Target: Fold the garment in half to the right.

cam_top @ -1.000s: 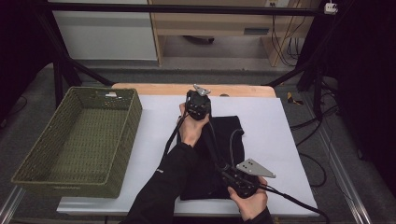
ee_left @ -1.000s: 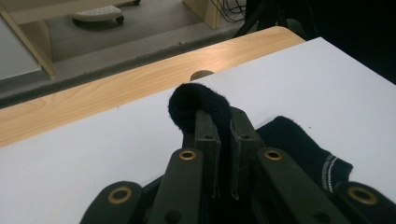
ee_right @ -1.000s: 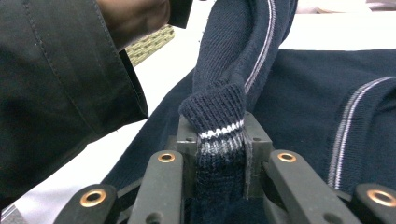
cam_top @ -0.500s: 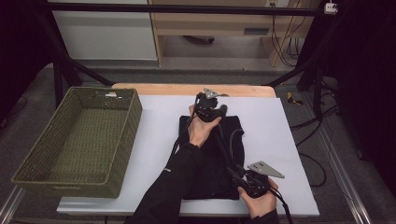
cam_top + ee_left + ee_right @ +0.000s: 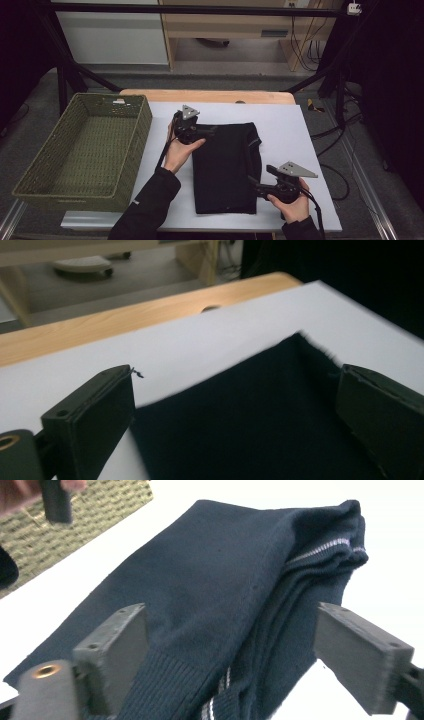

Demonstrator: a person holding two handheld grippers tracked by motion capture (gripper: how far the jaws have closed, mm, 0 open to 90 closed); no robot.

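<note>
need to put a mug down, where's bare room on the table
Bare white table right of the folded dark sweater, up to the far wooden edge. A narrower strip lies between the sweater and the green basket, crowded by the left hand-held gripper. The basket's inside looks free too.

A table (image 5: pixel 305 125) with a white top fills the lower middle of the high view, a strip of bare wood showing along its far edge at the centre of the frame. A dark folded sweater (image 5: pixel 225 167) lies flat on the white surface just right of centre, its folded layers and a thin pale stripe visible along the right side. A green woven basket (image 5: pixel 142 117) stands on the table's left end, at the left of the frame, well apart from the sweater. The white top shows bare between the two and along the right edge.
</note>
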